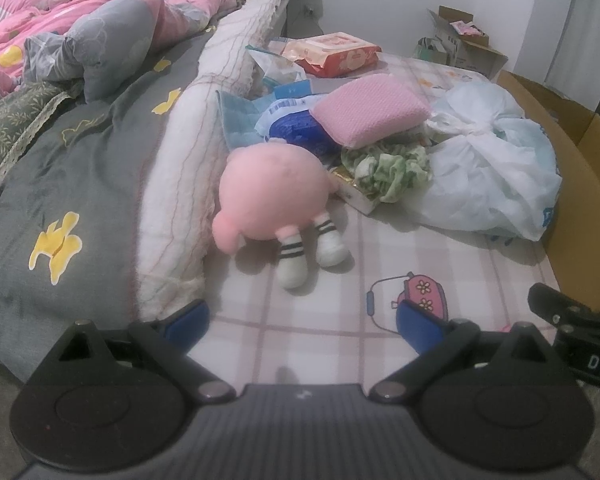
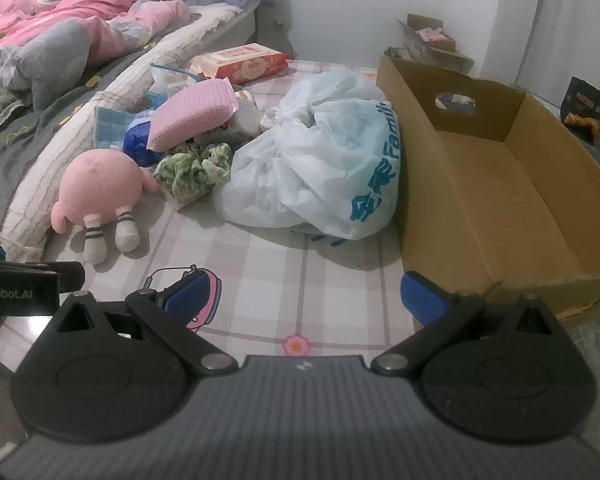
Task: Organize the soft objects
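Bed [image 2: 260,280] with a checked sheet carries everything. Cardboard box [image 2: 500,184] sits at its right edge, the white plastic bag [image 2: 312,168] touching it. Pink plush toy [image 1: 272,196] lies beside the bag's clutter. Left hand-held gripper [image 1: 302,316] and right hand-held gripper [image 2: 304,292] hover released, grasping nothing.

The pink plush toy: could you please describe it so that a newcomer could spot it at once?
On the checked sheet, beside the white quilted edge of the grey bedding, the pink plush toy lies in front of the clutter pile. Unlike the flat pink textured pad behind it, it is round, with two white striped-sock feet.
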Motion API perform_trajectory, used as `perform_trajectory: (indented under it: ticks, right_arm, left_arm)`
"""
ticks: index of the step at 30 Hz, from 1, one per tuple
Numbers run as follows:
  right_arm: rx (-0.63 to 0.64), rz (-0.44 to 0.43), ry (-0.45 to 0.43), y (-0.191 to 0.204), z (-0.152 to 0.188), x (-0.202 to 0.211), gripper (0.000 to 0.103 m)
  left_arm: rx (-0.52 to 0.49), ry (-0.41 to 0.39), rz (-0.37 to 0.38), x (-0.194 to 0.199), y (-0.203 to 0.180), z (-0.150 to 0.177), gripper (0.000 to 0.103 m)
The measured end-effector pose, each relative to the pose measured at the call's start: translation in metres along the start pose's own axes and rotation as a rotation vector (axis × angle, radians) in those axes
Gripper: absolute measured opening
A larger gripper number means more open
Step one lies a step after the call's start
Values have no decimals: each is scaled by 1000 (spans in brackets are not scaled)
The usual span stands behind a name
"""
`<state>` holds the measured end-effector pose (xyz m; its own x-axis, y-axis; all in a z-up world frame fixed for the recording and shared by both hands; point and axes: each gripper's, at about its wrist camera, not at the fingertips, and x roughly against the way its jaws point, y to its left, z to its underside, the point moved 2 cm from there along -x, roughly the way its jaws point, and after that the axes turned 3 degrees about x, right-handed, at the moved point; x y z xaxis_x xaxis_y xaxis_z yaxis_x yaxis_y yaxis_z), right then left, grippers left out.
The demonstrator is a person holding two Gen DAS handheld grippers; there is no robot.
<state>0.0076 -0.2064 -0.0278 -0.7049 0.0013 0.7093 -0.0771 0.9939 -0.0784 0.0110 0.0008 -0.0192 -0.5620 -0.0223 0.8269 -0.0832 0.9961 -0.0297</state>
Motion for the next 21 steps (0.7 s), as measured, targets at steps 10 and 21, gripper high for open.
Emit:
perform_trajectory:
  ticks: [10,21]
  right_arm:
    - [1,4,2,1,0,0,102]
    - [-1,1,3,1,0,0,102]
  left_arm:
    - [-1,0,-2,0,0,0,100]
    - [-6,3,-9,-1,1,1,100]
